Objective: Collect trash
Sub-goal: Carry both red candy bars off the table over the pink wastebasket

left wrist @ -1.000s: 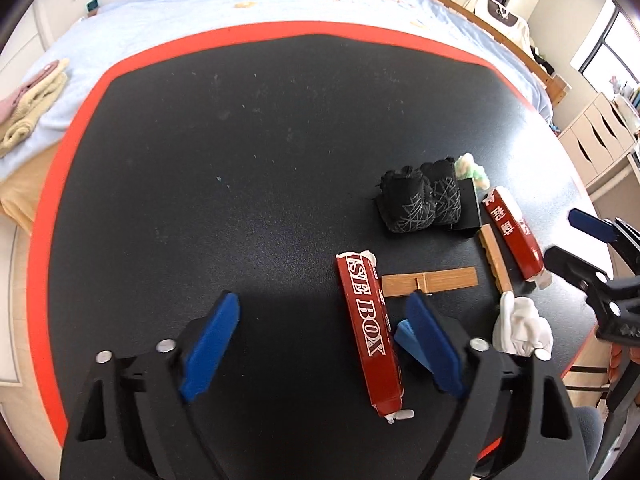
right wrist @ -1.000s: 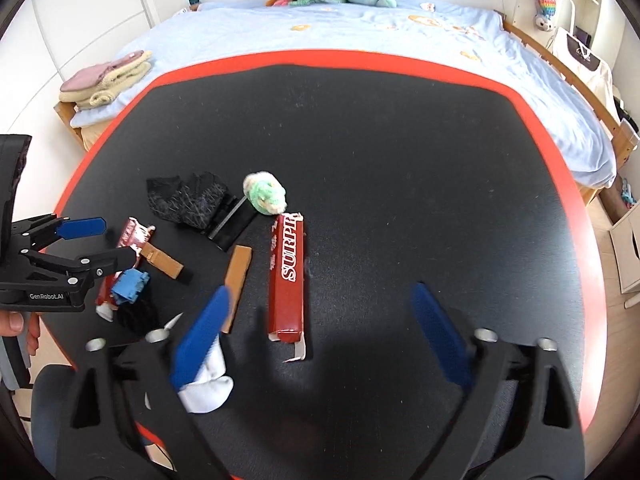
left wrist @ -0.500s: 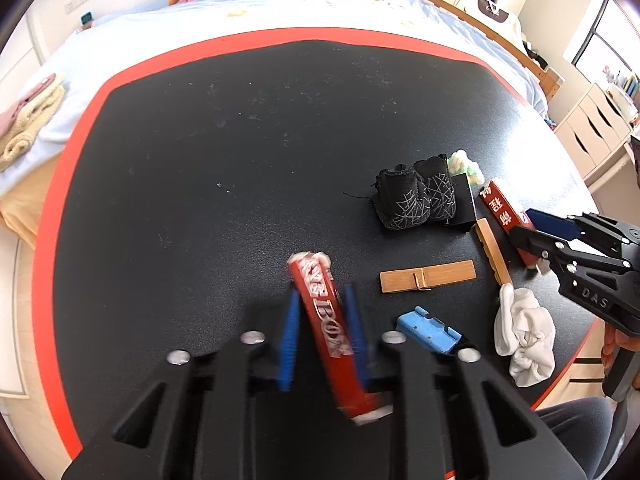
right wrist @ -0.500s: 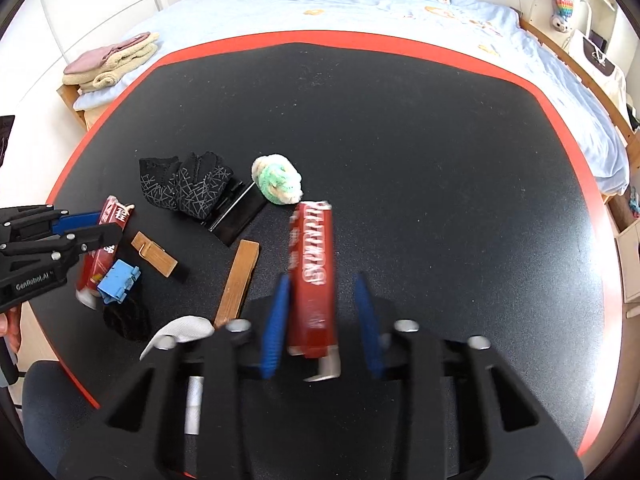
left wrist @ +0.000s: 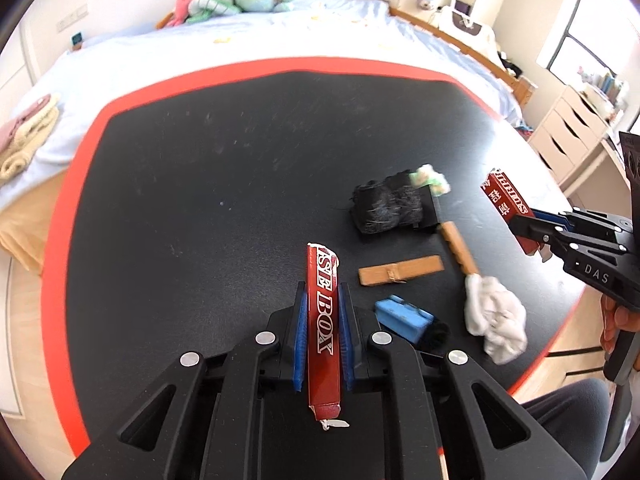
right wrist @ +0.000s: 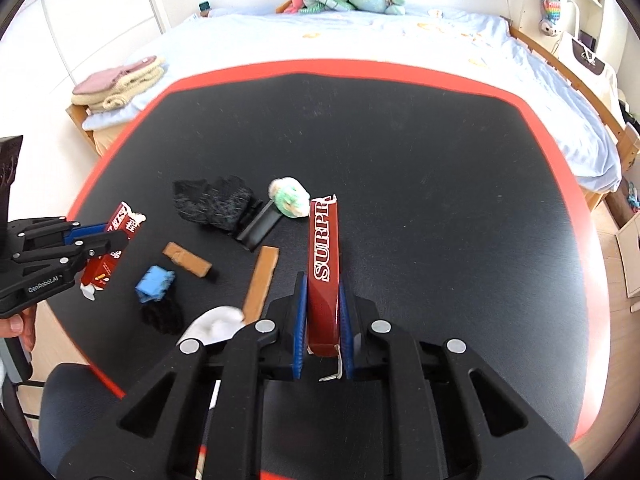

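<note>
My left gripper [left wrist: 323, 300] is shut on a long red box [left wrist: 323, 320] lettered "BOX" and holds it lifted above the black table [left wrist: 200, 200]. My right gripper [right wrist: 323, 292] is shut on a second red box [right wrist: 325, 264] lettered "SURPR", also lifted. Each gripper shows in the other's view: the right one [left wrist: 532, 224] with its box [left wrist: 506, 196], the left one [right wrist: 100, 236] with its box [right wrist: 116, 240]. On the table lie a crumpled white tissue [left wrist: 496, 320], a green-white wad [left wrist: 430, 178], two wooden sticks [left wrist: 400, 271], a blue block [left wrist: 404, 317].
A black fabric bundle [left wrist: 386, 206] and a flat black piece [right wrist: 260, 226] lie mid-table. The table has a red rim [left wrist: 72, 184]. A bed [right wrist: 360, 40] with plush toys stands behind it. A drawer unit [left wrist: 572, 144] is at the right.
Both grippers closed on the red boxes and lifted them off the table; a second ago both were open above them.
</note>
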`<state>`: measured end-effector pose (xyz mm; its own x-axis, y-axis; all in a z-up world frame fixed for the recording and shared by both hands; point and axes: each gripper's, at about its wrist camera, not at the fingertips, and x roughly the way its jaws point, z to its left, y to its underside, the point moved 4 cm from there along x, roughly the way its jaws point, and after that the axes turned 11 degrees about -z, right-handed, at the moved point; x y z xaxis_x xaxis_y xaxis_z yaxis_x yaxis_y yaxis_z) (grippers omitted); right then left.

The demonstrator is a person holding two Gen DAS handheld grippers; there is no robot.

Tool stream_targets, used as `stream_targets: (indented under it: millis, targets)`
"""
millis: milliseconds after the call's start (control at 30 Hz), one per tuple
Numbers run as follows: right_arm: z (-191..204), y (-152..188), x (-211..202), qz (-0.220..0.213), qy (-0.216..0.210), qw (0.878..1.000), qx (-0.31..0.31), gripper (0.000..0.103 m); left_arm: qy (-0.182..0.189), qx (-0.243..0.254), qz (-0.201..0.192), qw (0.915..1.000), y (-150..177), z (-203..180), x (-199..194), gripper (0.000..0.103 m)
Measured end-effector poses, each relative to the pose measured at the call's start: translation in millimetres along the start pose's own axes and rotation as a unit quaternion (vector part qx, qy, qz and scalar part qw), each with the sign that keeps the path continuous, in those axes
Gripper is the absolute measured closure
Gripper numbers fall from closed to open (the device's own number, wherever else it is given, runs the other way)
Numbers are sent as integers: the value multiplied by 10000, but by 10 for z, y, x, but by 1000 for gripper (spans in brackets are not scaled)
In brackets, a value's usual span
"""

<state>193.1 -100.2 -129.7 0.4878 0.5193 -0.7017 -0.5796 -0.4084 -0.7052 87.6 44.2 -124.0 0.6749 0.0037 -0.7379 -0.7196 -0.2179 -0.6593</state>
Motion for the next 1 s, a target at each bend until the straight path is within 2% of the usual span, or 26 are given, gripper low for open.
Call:
stream_targets:
  millis: [267, 533, 767, 1000]
  targets:
    - [146, 109, -674, -392, 9, 9992, 59, 89, 322, 329, -322, 9984, 36, -314, -472, 89]
    - [283, 513, -1237, -541, -19, 9985, 109, 89, 804, 659, -502, 9933, 260, -721, -877, 89]
    - [420, 868, -1523, -490, -34, 9988, 84, 89, 1069, 897, -503, 9889, 420, -978, -1044, 89]
    - [553, 1277, -1643, -281, -130, 9995, 111, 89, 1263, 1047, -326, 9859, 713, -1144, -1060, 89]
